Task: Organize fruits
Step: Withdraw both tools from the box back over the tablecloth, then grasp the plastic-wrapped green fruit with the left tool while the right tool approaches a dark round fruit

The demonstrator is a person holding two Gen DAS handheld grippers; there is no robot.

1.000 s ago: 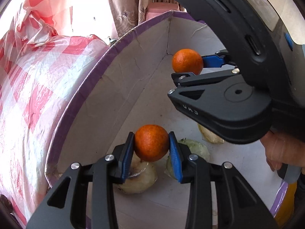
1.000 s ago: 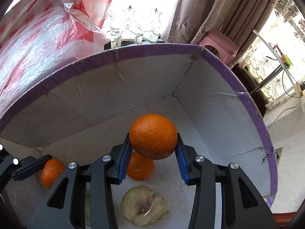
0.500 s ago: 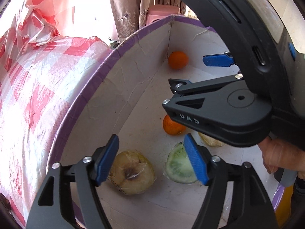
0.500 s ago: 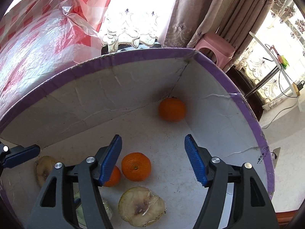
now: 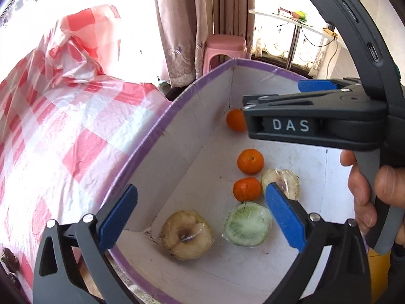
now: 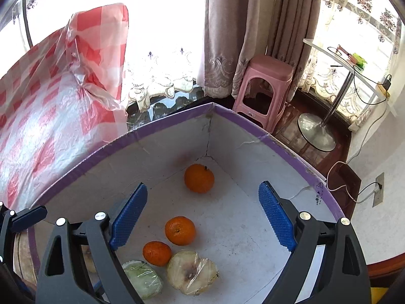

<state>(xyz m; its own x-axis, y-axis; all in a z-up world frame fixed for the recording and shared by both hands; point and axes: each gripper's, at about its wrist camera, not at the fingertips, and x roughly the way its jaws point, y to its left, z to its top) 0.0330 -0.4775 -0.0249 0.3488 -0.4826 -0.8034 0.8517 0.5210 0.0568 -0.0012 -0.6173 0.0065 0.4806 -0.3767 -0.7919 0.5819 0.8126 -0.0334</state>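
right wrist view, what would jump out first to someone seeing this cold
Three oranges stand out against the white floor of the purple-rimmed box: one in the far corner, two nearer the middle. Beside the nearest orange lie a plastic-wrapped pale fruit half and a wrapped green one. The right hand-held gripper frames the view from above, jaws opening with nothing between them.

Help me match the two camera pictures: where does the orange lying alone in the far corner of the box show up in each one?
Left wrist view: the corner orange sits right of centre, upper half, partly hidden behind the right hand-held gripper.
Right wrist view: the same orange lies near the centre, fully visible.
Shared landmark: the pink stool beyond the box corner.
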